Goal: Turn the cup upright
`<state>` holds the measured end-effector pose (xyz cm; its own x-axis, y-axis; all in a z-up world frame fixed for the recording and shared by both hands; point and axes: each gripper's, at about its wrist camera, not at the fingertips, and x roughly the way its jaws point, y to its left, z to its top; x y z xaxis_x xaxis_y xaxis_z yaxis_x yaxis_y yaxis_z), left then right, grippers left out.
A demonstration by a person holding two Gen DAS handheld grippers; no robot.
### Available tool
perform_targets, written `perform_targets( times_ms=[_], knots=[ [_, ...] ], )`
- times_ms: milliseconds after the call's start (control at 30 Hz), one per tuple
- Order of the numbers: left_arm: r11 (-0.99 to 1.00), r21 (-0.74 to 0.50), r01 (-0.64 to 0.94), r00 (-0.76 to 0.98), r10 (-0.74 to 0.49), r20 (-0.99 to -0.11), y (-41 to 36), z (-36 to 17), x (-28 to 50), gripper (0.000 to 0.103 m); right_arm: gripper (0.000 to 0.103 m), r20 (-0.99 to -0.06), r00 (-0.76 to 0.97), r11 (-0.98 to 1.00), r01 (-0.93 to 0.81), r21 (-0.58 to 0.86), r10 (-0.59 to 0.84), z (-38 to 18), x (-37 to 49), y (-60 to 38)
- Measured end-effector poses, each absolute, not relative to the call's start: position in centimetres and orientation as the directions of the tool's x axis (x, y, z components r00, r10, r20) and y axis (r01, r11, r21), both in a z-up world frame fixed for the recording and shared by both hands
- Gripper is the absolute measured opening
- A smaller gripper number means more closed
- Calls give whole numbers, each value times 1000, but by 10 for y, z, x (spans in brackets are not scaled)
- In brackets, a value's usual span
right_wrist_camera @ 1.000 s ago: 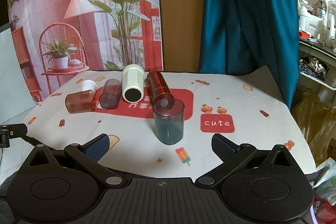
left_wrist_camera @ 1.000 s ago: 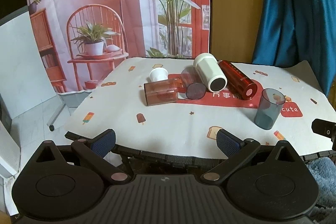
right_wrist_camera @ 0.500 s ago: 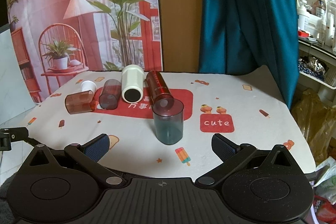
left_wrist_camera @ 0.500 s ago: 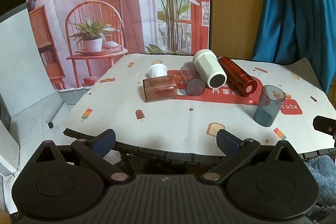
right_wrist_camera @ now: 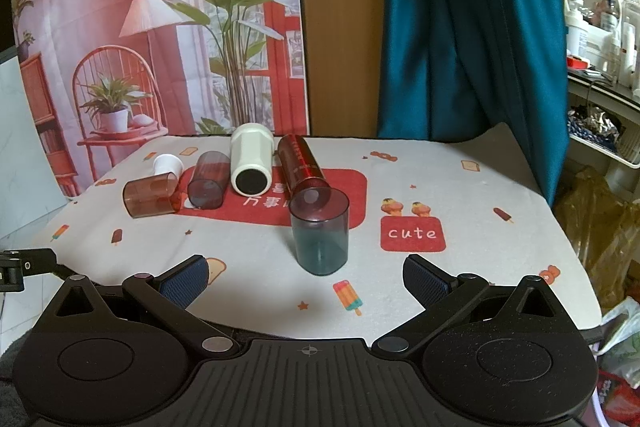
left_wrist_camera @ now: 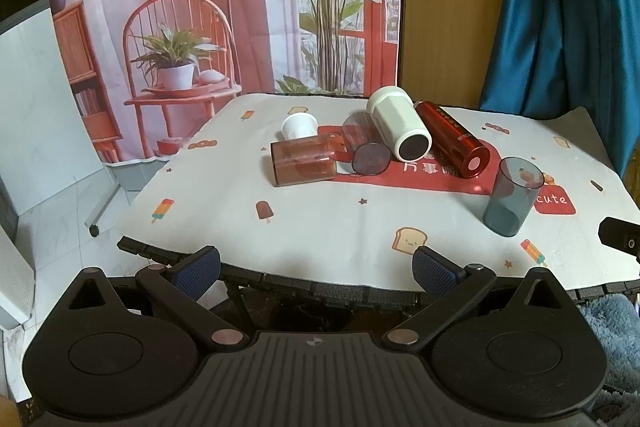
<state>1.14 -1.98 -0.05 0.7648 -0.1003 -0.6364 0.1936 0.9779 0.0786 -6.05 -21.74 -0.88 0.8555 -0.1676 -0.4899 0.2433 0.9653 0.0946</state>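
Note:
A dark blue translucent cup (right_wrist_camera: 319, 231) stands upright on the table, also in the left wrist view (left_wrist_camera: 512, 202). Behind it several cups lie on their sides: a red metallic one (right_wrist_camera: 301, 165), a white one (right_wrist_camera: 251, 159), a purple translucent one (right_wrist_camera: 207, 180), a brown translucent one (right_wrist_camera: 150, 195) and a small white one (right_wrist_camera: 166, 163). My right gripper (right_wrist_camera: 306, 277) is open and empty, just in front of the blue cup. My left gripper (left_wrist_camera: 316, 265) is open and empty at the table's near edge.
The table has a white cloth (left_wrist_camera: 320, 219) with a red patch and small prints. A teal curtain (right_wrist_camera: 472, 27) hangs behind on the right. Shelves with clutter (right_wrist_camera: 600, 27) stand at the far right. The floor (left_wrist_camera: 60, 219) lies left of the table.
The left wrist view has shifted slightly, with the table a little lower and nearer. The cups have not moved. Both grippers stay open.

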Motion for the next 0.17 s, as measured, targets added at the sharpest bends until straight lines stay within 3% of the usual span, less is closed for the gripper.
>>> perform_targets(
  times_ms=[167],
  knots=[
    [977, 82, 197, 770, -103, -630, -21, 0, 9, 103, 103, -490, 856, 965, 244, 95, -168, -9, -60, -218]
  ],
)
